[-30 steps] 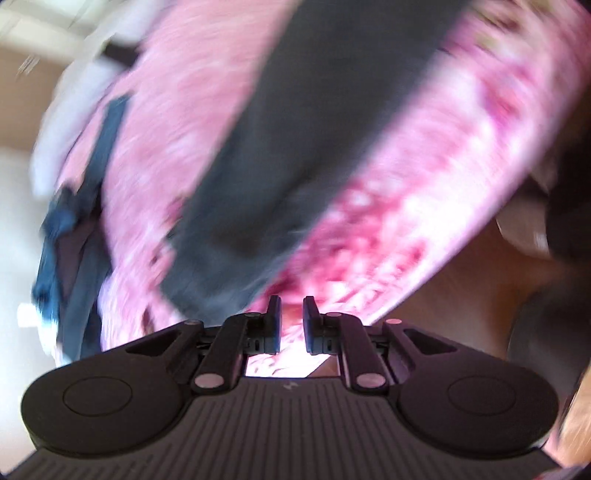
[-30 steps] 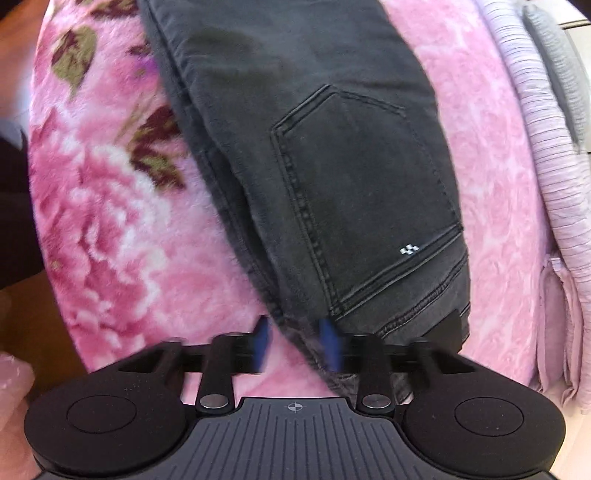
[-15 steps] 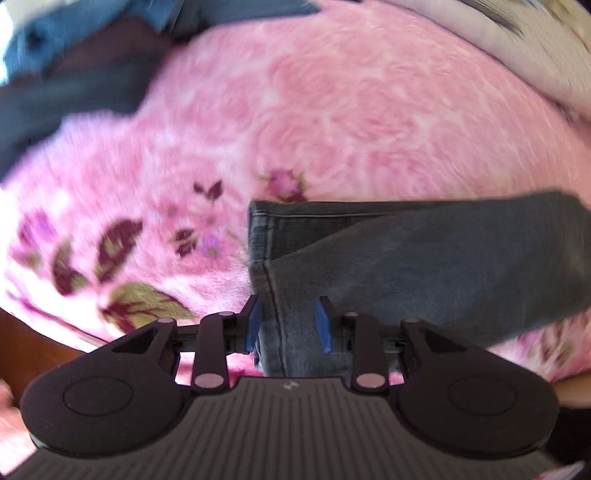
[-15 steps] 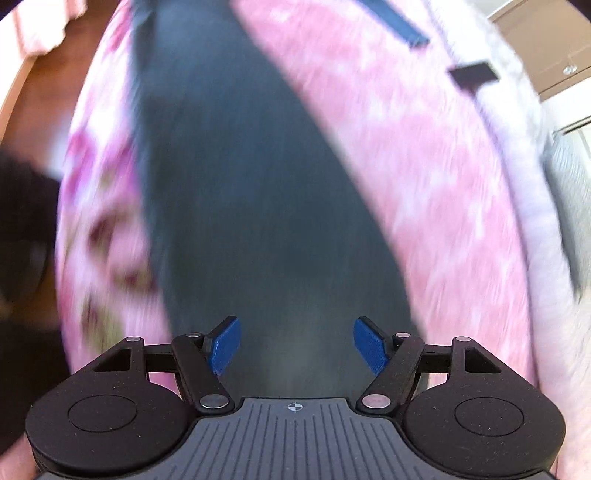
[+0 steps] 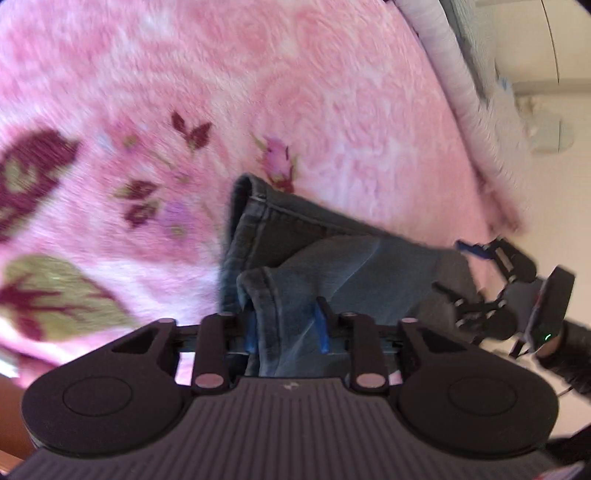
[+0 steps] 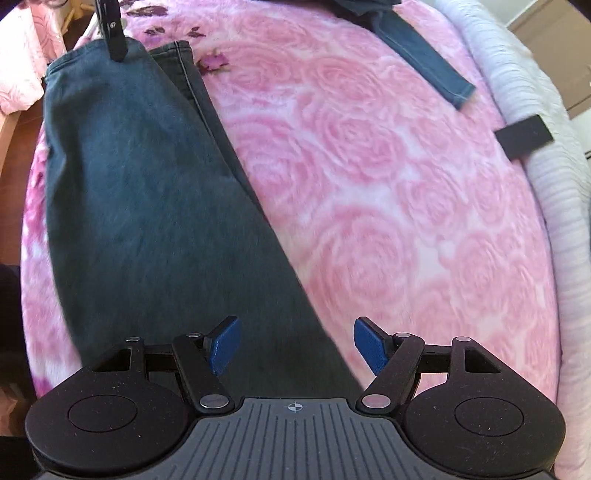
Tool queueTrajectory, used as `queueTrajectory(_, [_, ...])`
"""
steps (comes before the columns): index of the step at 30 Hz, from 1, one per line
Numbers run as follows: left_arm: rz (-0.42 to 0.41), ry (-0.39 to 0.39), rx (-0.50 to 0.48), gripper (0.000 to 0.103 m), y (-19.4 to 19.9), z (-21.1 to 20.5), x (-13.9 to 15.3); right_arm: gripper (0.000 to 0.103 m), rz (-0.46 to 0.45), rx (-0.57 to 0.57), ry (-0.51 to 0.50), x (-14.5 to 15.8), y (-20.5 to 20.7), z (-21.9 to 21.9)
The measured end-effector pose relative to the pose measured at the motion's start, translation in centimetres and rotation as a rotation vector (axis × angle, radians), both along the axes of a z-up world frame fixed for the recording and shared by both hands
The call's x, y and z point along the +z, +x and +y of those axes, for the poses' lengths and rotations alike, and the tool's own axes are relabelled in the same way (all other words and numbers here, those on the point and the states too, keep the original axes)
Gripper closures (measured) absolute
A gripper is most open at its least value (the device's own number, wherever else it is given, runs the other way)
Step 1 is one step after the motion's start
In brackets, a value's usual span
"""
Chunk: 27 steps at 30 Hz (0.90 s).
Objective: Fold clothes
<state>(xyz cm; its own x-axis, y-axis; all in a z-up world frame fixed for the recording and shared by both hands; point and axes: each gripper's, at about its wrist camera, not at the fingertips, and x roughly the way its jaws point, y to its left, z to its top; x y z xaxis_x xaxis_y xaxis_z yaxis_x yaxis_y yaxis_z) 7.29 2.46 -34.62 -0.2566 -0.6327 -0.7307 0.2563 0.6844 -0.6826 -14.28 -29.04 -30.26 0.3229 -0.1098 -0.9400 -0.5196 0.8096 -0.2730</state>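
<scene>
Dark grey jeans [image 6: 147,203] lie stretched along the pink blanket [image 6: 369,184]. My left gripper [image 5: 286,328] is at the leg end, and its jaws are closing on the upper leg's hem [image 5: 266,291], which bunches between the blue pads and stands lifted off the lower leg [image 5: 258,210]. In the right wrist view one of its black fingers [image 6: 110,29] shows at that hem. My right gripper [image 6: 295,347] hovers open over the leg further along, with nothing between its pads. The right gripper [image 5: 458,267] also appears at the far right of the left wrist view.
A blue jeans leg [image 6: 424,62] lies at the blanket's far side. A pale ribbed quilt [image 6: 554,221] with a black strap [image 6: 524,138] runs along the right. A wooden bed edge [image 6: 11,147] borders the left, and pink blanket stretches bare to the right of the jeans.
My left gripper swung round to the leg end and took the hem between its pads. My right gripper let go near the back pocket, opened wide and slid along the leg.
</scene>
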Motion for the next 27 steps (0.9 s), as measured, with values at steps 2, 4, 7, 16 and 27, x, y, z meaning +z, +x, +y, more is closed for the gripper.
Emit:
queueTrajectory(2, [-0.101, -0.010, 0.001, 0.103, -0.1, -0.6, 0.9, 0.032, 0.014, -0.001, 0.002, -0.5, 1.0, 0.1])
queueTrajectory(4, [-0.362, -0.068, -0.050, 0.103, -1.1, -1.3, 4.3, 0.032, 0.019, -0.002, -0.002, -0.5, 1.5, 0.0])
queueTrajectory(7, [-0.624, -0.120, -0.175, 0.103, -3.9, -1.9, 7.4, 0.032, 0.013, -0.011, -0.016, -0.2, 1.7, -0.3])
queueTrajectory(16, [-0.366, 0.004, -0.076, 0.095, -3.1, 0.6, 2.3, 0.032, 0.055, -0.076, 0.010, -0.1, 0.9, -0.7])
queueTrajectory(27, [-0.427, -0.013, -0.064, 0.099, 0.5, -2.8, 0.9, 0.032, 0.093, -0.234, 0.024, -0.8, -1.0, -1.4])
